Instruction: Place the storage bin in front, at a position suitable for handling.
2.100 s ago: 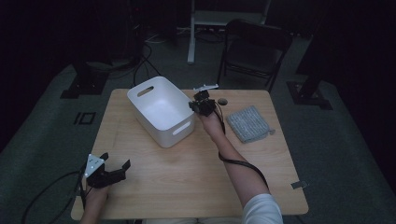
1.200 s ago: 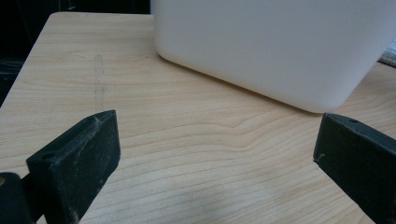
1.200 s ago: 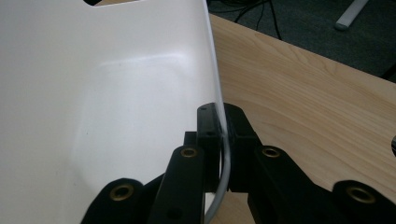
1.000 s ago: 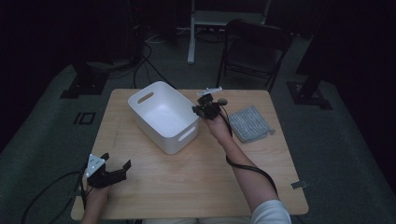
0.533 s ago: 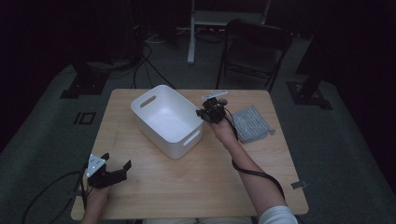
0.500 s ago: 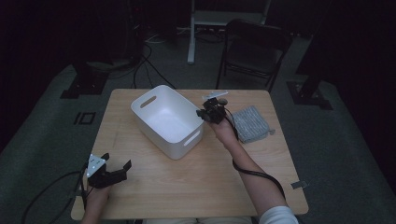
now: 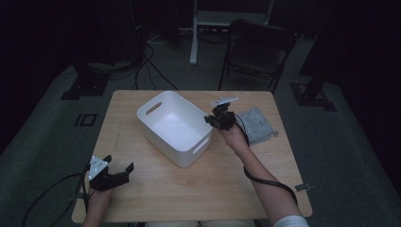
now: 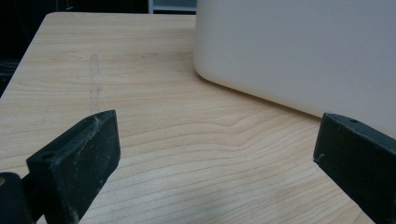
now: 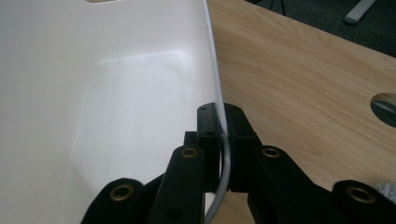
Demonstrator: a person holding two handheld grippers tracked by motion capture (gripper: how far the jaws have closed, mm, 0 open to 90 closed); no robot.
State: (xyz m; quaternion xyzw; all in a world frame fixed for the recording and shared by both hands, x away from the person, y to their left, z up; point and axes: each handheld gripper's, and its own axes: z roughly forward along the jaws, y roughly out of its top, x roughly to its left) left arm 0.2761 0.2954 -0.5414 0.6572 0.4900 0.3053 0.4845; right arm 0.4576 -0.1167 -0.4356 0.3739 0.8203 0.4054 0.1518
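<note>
Right gripper view: bin (image 9: 102,93) rim sits pinched between the jaws.

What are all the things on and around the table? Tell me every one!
Bin: one, white, middle of the table, empty inside, its right rim pinched by the right gripper.
Cloth: one, grey, folded, on the table right of the bin.
Table: one, light wood.
Chair: one, black, folding, behind the table.
Stand leg: one, pale, on the floor behind the table.
Cables: a few, black, on the floor at the back left.
Left gripper: one, black, jaws wide open, near the table's front left corner.
Right gripper: one, black, shut on the bin's rim.
Person's forearms: two, coming in from the bottom edge.
</note>
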